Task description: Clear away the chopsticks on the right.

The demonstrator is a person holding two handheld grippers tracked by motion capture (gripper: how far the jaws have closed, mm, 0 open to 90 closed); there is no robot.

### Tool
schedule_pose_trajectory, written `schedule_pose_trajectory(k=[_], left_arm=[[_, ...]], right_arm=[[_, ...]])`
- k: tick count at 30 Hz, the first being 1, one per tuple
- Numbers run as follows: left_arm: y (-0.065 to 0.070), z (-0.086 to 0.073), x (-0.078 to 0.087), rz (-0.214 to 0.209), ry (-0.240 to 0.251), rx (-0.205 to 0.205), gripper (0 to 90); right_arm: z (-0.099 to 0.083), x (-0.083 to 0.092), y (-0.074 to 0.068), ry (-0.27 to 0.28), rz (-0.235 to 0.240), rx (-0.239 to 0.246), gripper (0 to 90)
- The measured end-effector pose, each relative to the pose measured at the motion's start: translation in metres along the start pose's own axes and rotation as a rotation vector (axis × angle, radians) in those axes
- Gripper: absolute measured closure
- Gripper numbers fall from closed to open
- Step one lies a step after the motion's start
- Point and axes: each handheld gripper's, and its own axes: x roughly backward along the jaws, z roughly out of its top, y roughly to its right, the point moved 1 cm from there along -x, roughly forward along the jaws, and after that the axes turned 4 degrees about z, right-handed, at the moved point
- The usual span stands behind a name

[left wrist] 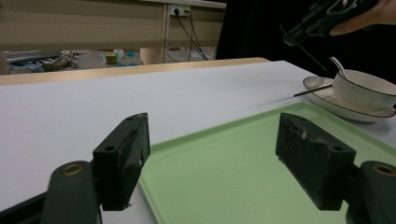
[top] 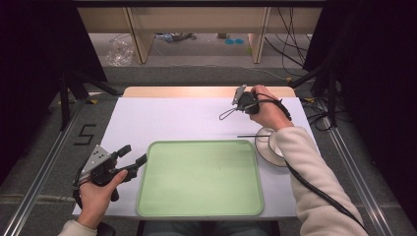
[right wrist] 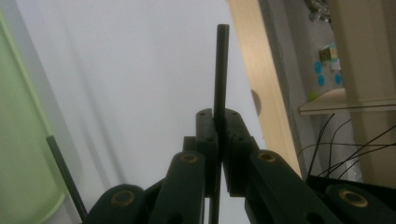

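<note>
Black chopstick (right wrist: 220, 70) pinched tight in the right gripper (right wrist: 217, 121), jaws pressed together on it, the stick poking straight out past the tips over the white table (top: 172, 120). From the high view that right gripper (top: 239, 103) is held above the far right part of the table, beyond the bowl (top: 275, 142). A second chopstick (top: 253, 135) lies flat on the table, one end on the saucer (top: 265, 152) rim, its other end pointing left, just beyond the tray's far edge. In the left gripper view the bowl (left wrist: 362, 88) sits on its saucer (left wrist: 327, 100) with a spoon (left wrist: 337, 65) handle sticking up out of it, and the lying chopstick (left wrist: 312, 91) rests against the saucer edge.

Over on the near left, the left gripper (top: 129, 157) is held level just beside the green tray (top: 196, 196), jaws spread wide with nothing between them. In its own view the left gripper (left wrist: 210, 158) frames the tray's (left wrist: 224, 177) near corner, one jaw over the table, the other over the tray. Tray bare, sitting in the middle of the table near the person
</note>
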Motion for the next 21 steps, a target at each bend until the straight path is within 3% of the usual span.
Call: schedule_pose_trajectory(k=[2, 8, 21], left_arm=[[0.0, 0.0, 0.0, 0.001, 0.001, 0.001, 26.1], [0.0, 0.0, 0.0, 0.002, -0.001, 0.002, 26.1], [0.0, 0.0, 0.0, 0.003, 0.001, 0.003, 26.1]], right_arm=[[0.001, 0.009, 0.007, 0.043, -0.013, -0.042, 87.7], [0.003, 0.021, 0.016, 0.103, -0.044, -0.097, 87.7], [0.001, 0.045, 0.029, 0.275, -0.051, -0.361, 87.7]])
